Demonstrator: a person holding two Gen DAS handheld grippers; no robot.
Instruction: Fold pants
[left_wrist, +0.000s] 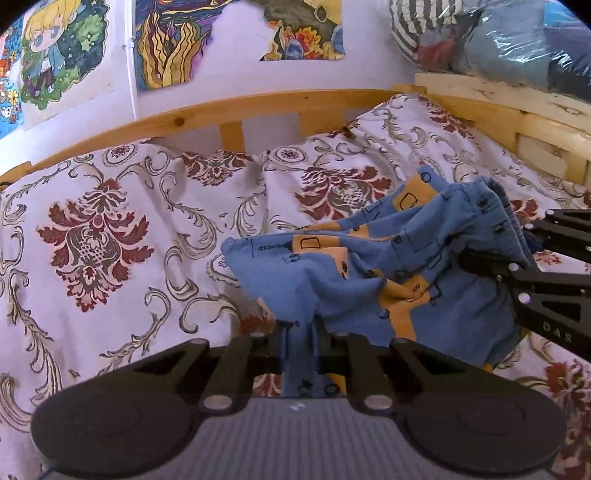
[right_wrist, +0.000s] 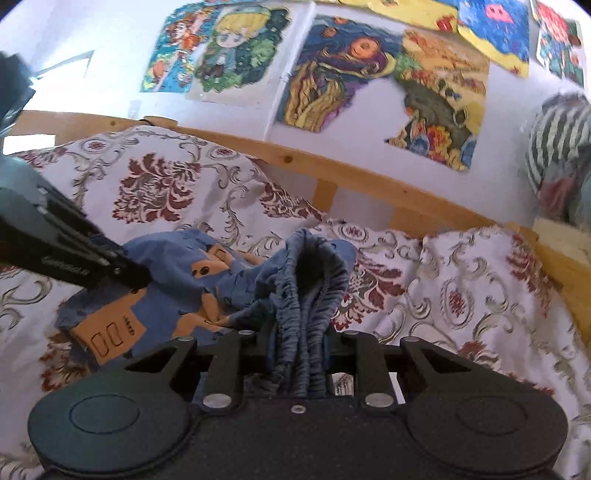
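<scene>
Nearest in the left wrist view, the left gripper (left_wrist: 298, 334) has its two black fingers drawn close on a narrow hanging fold of the small blue cotton pants with orange patches and printed outlines (left_wrist: 369, 266). In the right wrist view, the right gripper (right_wrist: 298, 345) pinches the gathered, ribbed elastic waistband (right_wrist: 303, 295), which bunches upright between its jaws. Both hold cloth; neither stands wide.

The pants are lifted in a crumpled drape between the two grippers, the lower part sagging toward the white bedspread with dark red damask and grey scrolls (left_wrist: 110, 229), over the half of the bed toward the shelf end. How much cloth touches the spread I cannot tell.

Beyond lies the pale wooden bed rail (left_wrist: 229, 110) along the far edge, then the white wall with bright cartoon posters (right_wrist: 369, 85); a striped bundle and plastic-wrapped bedding (left_wrist: 517, 40) sit on a shelf past the bed's far corner.

By my judgement this is the early step: the garment is picked up, not yet laid flat. The next move calls for drawing the grippers apart to pull the cloth taut, then lowering it onto the bedspread so the legs lie straight before any fold.
</scene>
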